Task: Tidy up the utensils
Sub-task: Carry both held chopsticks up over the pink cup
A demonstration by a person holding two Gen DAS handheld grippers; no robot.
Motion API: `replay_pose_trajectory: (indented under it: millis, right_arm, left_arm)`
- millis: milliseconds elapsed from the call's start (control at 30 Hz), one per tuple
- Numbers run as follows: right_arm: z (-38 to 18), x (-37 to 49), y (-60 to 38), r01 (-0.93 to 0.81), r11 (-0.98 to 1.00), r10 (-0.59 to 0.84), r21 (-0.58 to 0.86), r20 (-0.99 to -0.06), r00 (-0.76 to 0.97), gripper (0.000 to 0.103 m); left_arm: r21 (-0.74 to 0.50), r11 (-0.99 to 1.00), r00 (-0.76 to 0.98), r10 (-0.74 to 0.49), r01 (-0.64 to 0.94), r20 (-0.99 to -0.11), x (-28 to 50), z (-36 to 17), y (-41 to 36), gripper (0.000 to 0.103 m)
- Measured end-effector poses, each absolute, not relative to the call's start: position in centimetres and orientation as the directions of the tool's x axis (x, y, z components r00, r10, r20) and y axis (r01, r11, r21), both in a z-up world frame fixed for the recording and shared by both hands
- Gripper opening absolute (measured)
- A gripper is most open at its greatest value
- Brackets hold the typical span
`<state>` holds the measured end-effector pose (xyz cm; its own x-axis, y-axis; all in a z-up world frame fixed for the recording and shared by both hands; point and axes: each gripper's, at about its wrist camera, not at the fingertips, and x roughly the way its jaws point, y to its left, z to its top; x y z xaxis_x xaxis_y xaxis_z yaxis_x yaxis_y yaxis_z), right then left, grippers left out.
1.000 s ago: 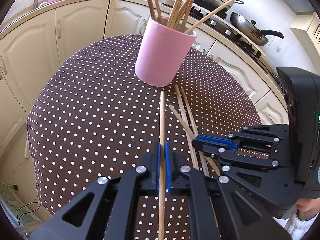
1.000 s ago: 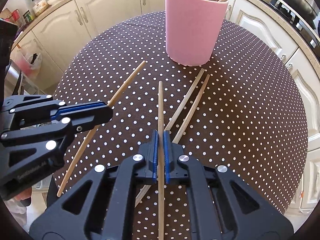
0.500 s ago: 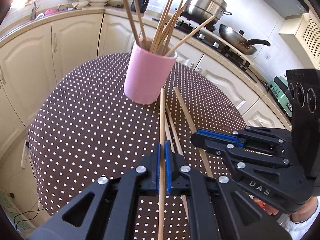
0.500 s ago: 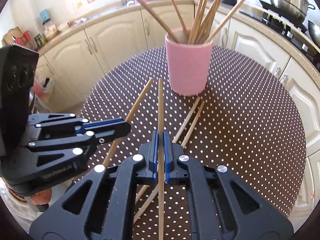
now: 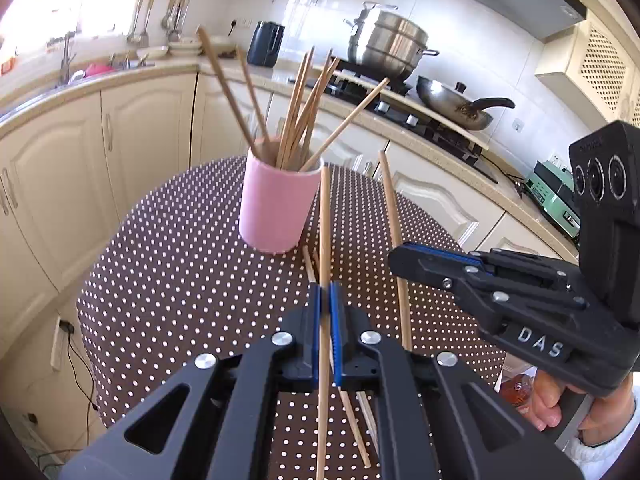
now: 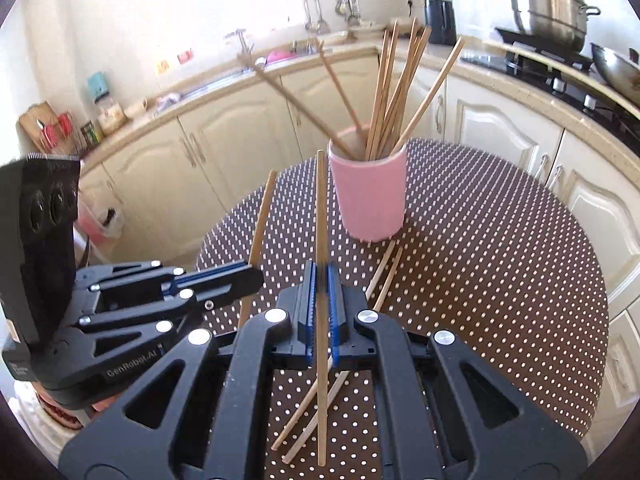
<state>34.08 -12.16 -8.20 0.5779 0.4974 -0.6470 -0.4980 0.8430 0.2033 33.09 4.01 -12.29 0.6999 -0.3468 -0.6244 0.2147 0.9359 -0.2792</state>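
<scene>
Our left tongs (image 5: 325, 312) are closed tight on one stick (image 5: 325, 216). It runs straight btwn the blue pads (image 5: 316, 312) and its far tip ends just right of the cup's (image 5: 278, 204) rim. Our right tongs (image 6: 322, 300) are closed tight on a 2nd stick (image 6: 320, 208); its far tip sits just left of the cup rim in the right view. Both held sticks are up off the desk (image 5: 180, 264).

From the left view the right tongs show on the right side, w/ their stick slanting up past them, and a hand (image 5: 560, 400) in a white sleeve grips the handle. From the right view the left tongs show on the left side, w/ their stick poking up beside them.

2 loose sticks (image 6: 384, 272) lie side by side on the desk, under the tongs, running from near the cup's foot back toward us.

The pink cup stands upright near the far side of the round desk, which has a brown cloth w/ white dots. A bunch of sticks stand in the cup and fan out at the top.

Past the desk are cream cupboards (image 5: 148, 128), a big steel pot (image 5: 386, 48) and a pan (image 5: 456, 104) on the stove, and a black kettle (image 5: 266, 44) on the worktop.
</scene>
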Motion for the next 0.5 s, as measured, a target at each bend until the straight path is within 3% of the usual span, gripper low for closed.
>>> replay_pose_trajectory:
  millis: [500]
  right_arm:
    - [-5.7,33.5,-13.4,-0.505,0.826,0.552,0.250,-0.541,0.634,0.006]
  left_arm:
    - [-0.255,0.938,0.765,-0.341,0.236,-0.546,32.2,-9.1,2.9,0.005]
